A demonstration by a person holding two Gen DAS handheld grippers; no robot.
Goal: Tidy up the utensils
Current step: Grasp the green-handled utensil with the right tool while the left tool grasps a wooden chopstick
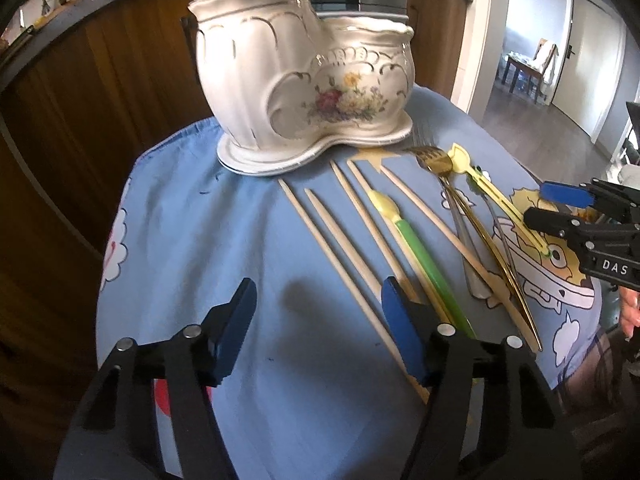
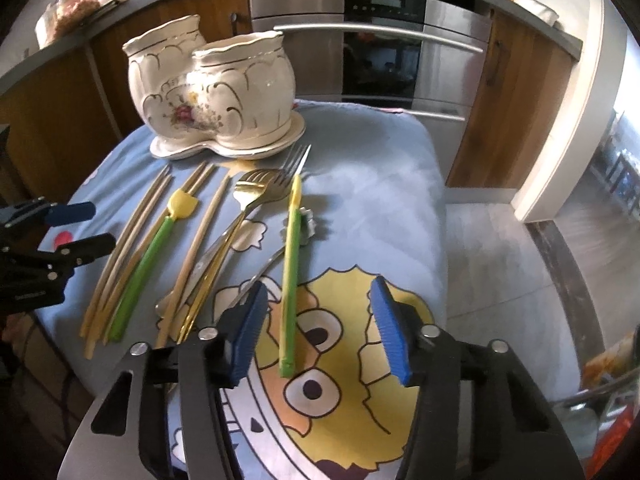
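Observation:
A white floral two-pot ceramic holder (image 1: 304, 76) stands at the back of the blue cloth; it also shows in the right wrist view (image 2: 212, 88). Several wooden chopsticks (image 1: 340, 248), a green-handled yellow spatula (image 1: 416, 248), a gold fork (image 1: 436, 160), a silver utensil and a slim yellow-green utensil (image 2: 291, 276) lie in front of it. My left gripper (image 1: 318, 320) is open above the chopsticks' near ends, empty. My right gripper (image 2: 316, 328) is open with the slim yellow-green utensil's handle end between its fingers, untouched.
The blue cartoon-print cloth (image 2: 360, 184) covers a small table. Wooden cabinets and a steel oven (image 2: 376, 40) stand behind it. A small fluted metal mould (image 2: 306, 224) lies by the slim utensil. The floor drops off on the right.

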